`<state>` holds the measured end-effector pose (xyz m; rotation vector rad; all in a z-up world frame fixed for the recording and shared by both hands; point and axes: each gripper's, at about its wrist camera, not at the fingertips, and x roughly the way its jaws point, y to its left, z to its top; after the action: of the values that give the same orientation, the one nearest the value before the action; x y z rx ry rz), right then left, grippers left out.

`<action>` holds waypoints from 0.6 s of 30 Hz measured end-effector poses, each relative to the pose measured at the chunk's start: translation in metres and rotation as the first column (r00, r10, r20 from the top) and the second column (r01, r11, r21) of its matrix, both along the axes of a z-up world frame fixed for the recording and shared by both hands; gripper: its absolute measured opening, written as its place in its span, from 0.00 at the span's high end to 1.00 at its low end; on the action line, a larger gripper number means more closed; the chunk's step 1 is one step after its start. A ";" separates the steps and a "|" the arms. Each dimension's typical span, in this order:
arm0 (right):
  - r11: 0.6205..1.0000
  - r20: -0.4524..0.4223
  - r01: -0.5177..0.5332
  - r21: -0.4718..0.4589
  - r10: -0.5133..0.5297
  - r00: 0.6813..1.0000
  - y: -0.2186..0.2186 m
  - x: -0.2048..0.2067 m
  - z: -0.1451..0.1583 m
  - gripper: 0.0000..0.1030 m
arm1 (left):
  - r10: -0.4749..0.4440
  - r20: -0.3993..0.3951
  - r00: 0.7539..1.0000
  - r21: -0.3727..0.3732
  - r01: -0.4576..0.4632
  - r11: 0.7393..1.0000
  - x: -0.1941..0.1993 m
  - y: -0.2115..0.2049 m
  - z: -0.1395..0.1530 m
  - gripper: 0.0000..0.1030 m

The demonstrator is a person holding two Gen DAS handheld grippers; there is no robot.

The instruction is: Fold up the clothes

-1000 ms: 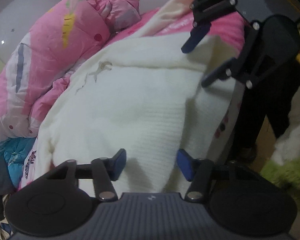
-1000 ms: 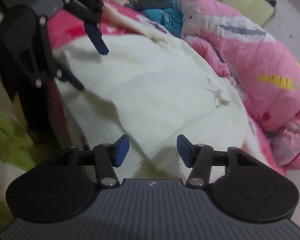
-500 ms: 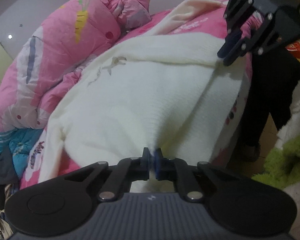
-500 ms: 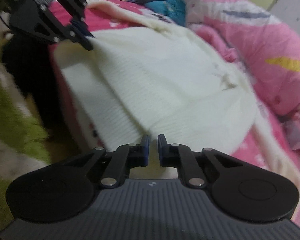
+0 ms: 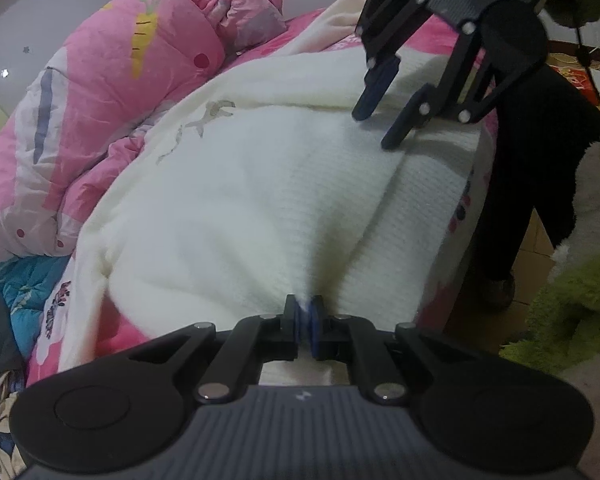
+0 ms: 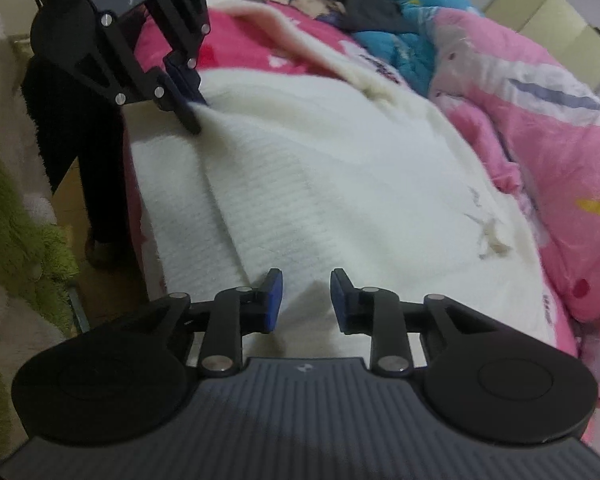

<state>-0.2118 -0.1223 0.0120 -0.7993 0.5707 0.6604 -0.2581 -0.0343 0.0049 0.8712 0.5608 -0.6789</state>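
My left wrist camera sits just behind its own gripper (image 5: 307, 320) at the near hem, close above the cloth, looking down and along the white sweater (image 5: 240, 200) toward the pink quilt (image 5: 100, 100) on the left, with the right gripper (image 5: 380, 120) at upper right. My right wrist camera looks from the opposite end of that hem, equally close, over its own gripper (image 6: 306, 300). Both views share the sweater (image 6: 340, 184), and the right one catches the left gripper (image 6: 188, 114) at upper left.
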 end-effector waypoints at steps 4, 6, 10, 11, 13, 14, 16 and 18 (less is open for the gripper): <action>0.994 -0.113 0.029 0.109 -0.016 0.994 -0.012 0.009 0.011 0.94 | -0.008 -0.009 1.000 -0.016 0.008 1.000 0.002 0.003 -0.001 0.93; 0.981 -0.170 0.062 0.186 -0.030 0.985 -0.022 0.007 0.020 0.99 | -0.011 -0.009 1.000 -0.023 0.011 1.000 0.002 0.005 -0.001 0.93; 0.907 -0.272 0.177 0.383 -0.073 0.959 -0.058 -0.017 0.043 1.00 | -0.010 -0.001 1.000 -0.040 0.010 0.999 0.001 0.008 -0.003 0.92; 0.883 -0.287 0.218 0.416 -0.100 0.953 -0.068 -0.026 0.048 1.00 | -0.009 0.002 1.000 -0.046 0.009 0.999 0.000 0.009 -0.003 0.92; 0.813 -0.320 0.325 0.484 -0.181 0.930 -0.096 -0.048 0.056 1.00 | -0.009 0.004 1.000 -0.055 0.009 0.998 0.000 0.010 -0.004 0.92; 0.765 -0.338 0.381 0.519 -0.226 0.914 -0.113 -0.061 0.059 1.00 | -0.010 0.004 1.000 -0.057 0.010 0.998 0.001 0.011 -0.004 0.92; 0.637 -0.375 0.500 0.587 -0.334 0.865 -0.156 -0.092 0.063 1.00 | -0.012 0.004 1.000 -0.060 0.012 0.998 0.001 0.011 -0.004 0.92; 0.505 -0.423 0.651 0.567 -0.500 0.756 -0.196 -0.126 0.054 0.99 | -0.018 0.005 1.000 -0.062 0.018 0.998 0.001 0.012 -0.004 0.91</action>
<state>-0.3378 -0.3187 0.0656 0.2116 0.6709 0.2628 -0.2572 -0.0223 0.0005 0.8206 0.5259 -0.7068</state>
